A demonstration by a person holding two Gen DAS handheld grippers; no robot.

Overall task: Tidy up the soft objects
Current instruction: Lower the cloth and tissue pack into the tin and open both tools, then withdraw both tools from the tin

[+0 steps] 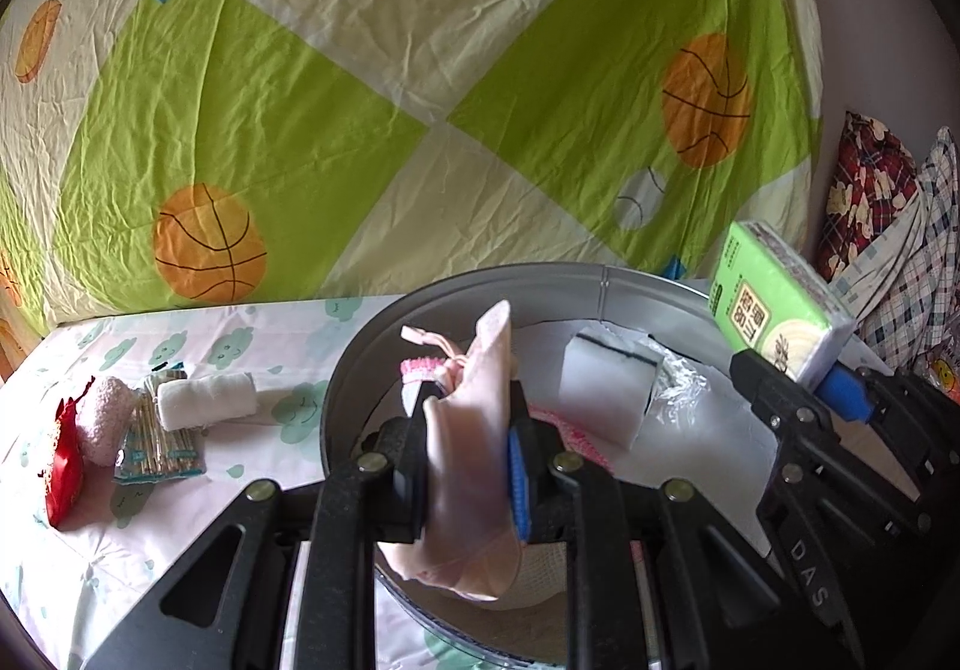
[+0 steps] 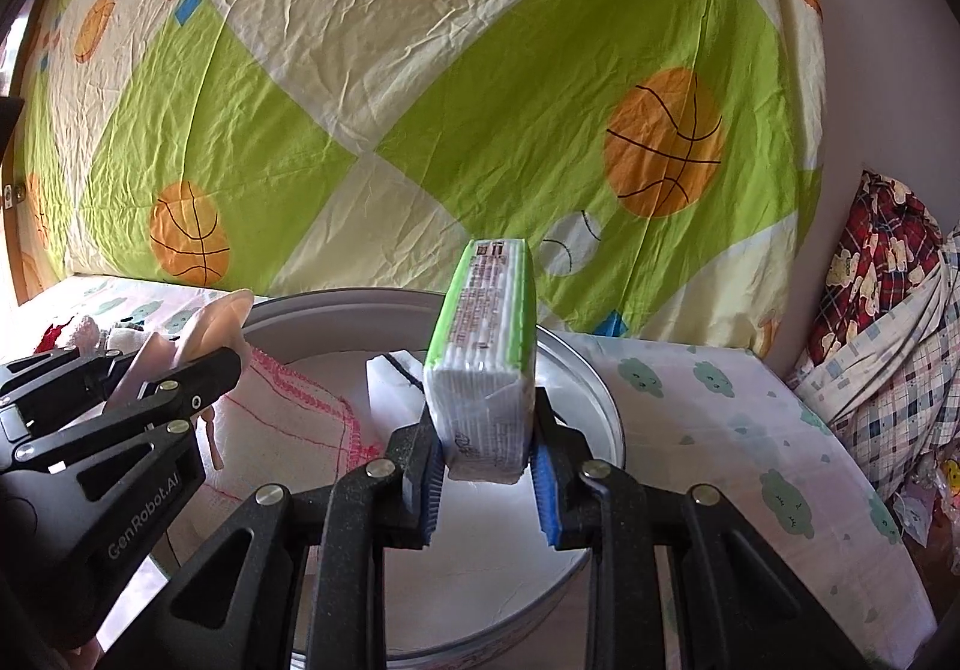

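The left claw point(image 1: 465, 448) is pinching a pale pink drawstring pouch point(image 1: 474, 430), which stands up between its fingers with the drawn neck and cord ends at the top and its lower end sagging below the pads. The pouch hangs over a round metal tin point(image 1: 480, 283) that sits right under and ahead of this claw. Inside the tin, just beyond the claw's tips and a little to its right, stands a white sponge with a dark stripe point(image 1: 609, 391), with crinkled clear wrap beside it and a white cloth with pink stitched edging point(image 2: 288, 418) lying on the tin's floor. To the right of the left claw, the right claw point(image 2: 486, 475) is clamped on a green-wrapped tissue pack point(image 2: 483, 364), gripped at its lower end so that the pack stands up on edge over the tin's far right side. Well off to the left claw's left, on the cloud-printed worktop point(image 1: 252, 466), lie a white rolled cloth point(image 1: 207, 400), a pack of wooden sticks point(image 1: 159, 445), a fuzzy pink item point(image 1: 105, 418) and a red packet point(image 1: 63, 466), bunched together. A basketball-print sheet point(image 1: 360, 69) hangs behind everything.
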